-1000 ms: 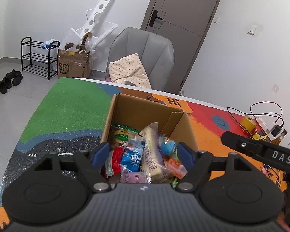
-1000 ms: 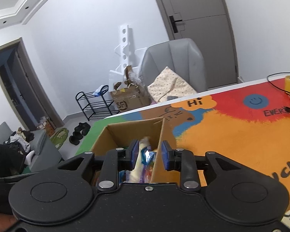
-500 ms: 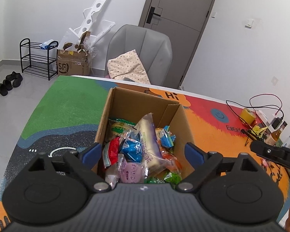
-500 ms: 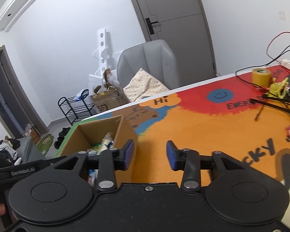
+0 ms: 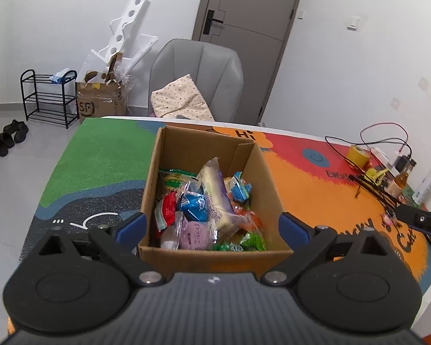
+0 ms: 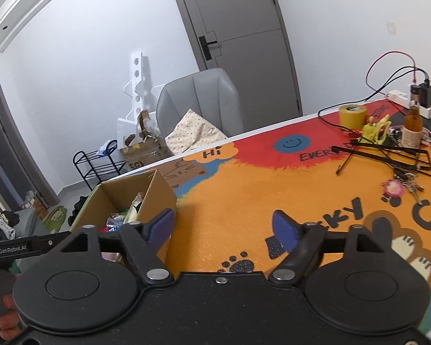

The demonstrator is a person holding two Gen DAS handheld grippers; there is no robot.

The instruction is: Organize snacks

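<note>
Left gripper [image 5: 212, 225]: jaws spread wide, nothing between them; blue pads flank the near end of the box, one outside each side wall. Whether the pads touch the cardboard, can't tell from this angle.
Box [image 5: 265, 172]: open cardboard carton on the tabletop [image 5: 106, 155], straight ahead of the left gripper, near wall just in front of the pads. Sits over the border of the green/dark and orange parts of the printed mat.
Snacks [image 5: 206, 201]: wrapped packets piled loose inside the box, roughly filling the near half. Long pale packet w/ purple print [image 5: 216, 192] leans tilted over the rest; blue packet [image 5: 193, 205] just left of it, red one [image 5: 166, 208] beside that, pink-purple one [image 5: 193, 234] at the near wall, green ones [image 5: 254, 241] in the near right corner.
Right gripper [image 6: 224, 228]: jaws apart, holding nothing, over bare orange mat. Box is off to its left; left pad is close to the box's near right corner, the gap too unclear to call.
Box from right wrist view [image 6: 157, 194]: only a few packets visible over the rim.
Far right of tabletop: yellow tape roll [image 6: 352, 115], brown bottle [image 6: 413, 128], black cables [image 6: 388, 152], keys w/ pink charm [image 6: 393, 188], well apart from the box.
Behind tabletop: grey chair [image 5: 196, 73] w/ a dotted cushion [image 5: 180, 102].
</note>
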